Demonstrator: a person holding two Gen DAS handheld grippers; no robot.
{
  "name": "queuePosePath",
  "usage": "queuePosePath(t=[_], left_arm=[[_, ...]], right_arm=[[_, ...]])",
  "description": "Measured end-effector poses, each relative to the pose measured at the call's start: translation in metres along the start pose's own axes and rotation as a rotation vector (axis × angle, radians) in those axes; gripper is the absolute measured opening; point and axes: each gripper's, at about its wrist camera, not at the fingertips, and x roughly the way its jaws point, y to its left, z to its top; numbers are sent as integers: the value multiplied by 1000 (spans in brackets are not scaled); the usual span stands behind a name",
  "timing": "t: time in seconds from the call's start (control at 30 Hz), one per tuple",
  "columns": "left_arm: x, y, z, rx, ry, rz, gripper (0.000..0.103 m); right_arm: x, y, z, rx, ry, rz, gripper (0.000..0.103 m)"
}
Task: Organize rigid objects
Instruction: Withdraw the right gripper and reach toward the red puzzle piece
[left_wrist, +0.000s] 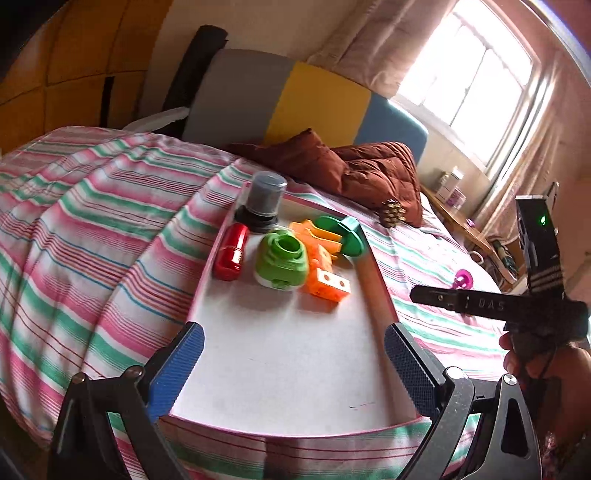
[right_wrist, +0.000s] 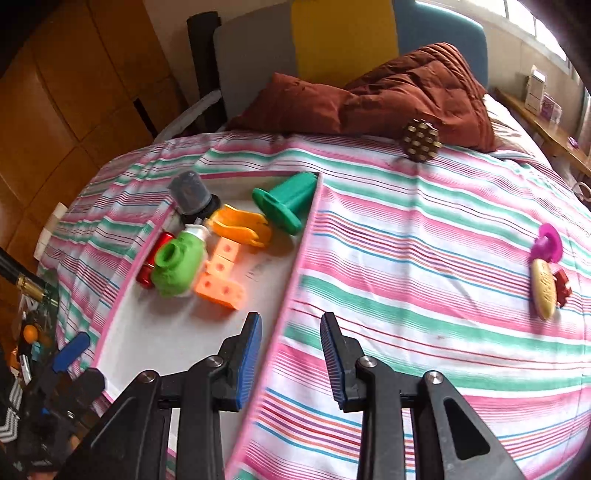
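A white tray with a pink rim (left_wrist: 280, 362) (right_wrist: 155, 332) lies on the striped bed. At its far end sit a grey capped jar (left_wrist: 264, 201) (right_wrist: 190, 195), a red cylinder (left_wrist: 232, 253) (right_wrist: 153, 264), a light green round piece (left_wrist: 282, 260) (right_wrist: 177, 264), orange perforated blocks (left_wrist: 327, 282) (right_wrist: 221, 280), an orange clip (right_wrist: 240, 225) and a dark green flanged piece (left_wrist: 345, 232) (right_wrist: 288, 205). My left gripper (left_wrist: 293, 354) is open and empty over the tray's near end. My right gripper (right_wrist: 291, 343) is open and empty above the tray's right rim; its body shows in the left wrist view (left_wrist: 491, 302).
On the bedspread right of the tray lie a pink ring (right_wrist: 548, 240) (left_wrist: 463, 277), a cream oval piece (right_wrist: 543, 288) and a small dark red part (right_wrist: 561, 286). A studded bronze ball (right_wrist: 421, 140) (left_wrist: 393, 212) rests against a brown quilt (right_wrist: 388, 92). A wooden ledge runs along the right.
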Motion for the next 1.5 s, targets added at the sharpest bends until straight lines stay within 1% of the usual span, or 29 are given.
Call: queuePosePath(t=[0.2,0.37,0.43,0.53,0.63,0.77,0.9,1.07,1.2,1.33,1.43,1.47,1.5], left_arm=[[-1,-19,-6,38,13,-35,100],[0,-35,-11,79,30,-53,101],[0,-41,-12,94,37,-58,101],[3,-50,-13,116,46,-59,101],[5,-61,-13,138,56,-62,101],[9,-76,-14,166,72,-71,101],[14,-93,-14,195,90,-83,101],[20,-113,-14,226,109,-100,101],[25,-126,-13,244,120,-110,101],[31,-136,-16,259,140,-113,101],[32,-142,-19,279,146,-108,101],[32,-144,-19,286,145,-107,101],[32,-145,-20,291,143,-106,101]], right_arm=[[-6,-52,-19,65,26,-65,33],[-8,-99,-33,119,49,-139,33],[-10,-116,-38,146,54,-154,33],[-14,-135,-44,171,54,-172,33],[-18,-149,-46,170,52,-196,33],[-22,-165,-43,151,48,-229,33],[-24,-191,-37,165,44,-258,33],[-31,-240,-25,240,10,-309,33],[-35,-273,-15,301,-34,-320,33],[-24,-285,-5,304,-48,-337,33],[-8,-283,2,279,-35,-367,33],[-5,-281,2,268,-32,-362,34],[-3,-278,2,249,-30,-338,34]])
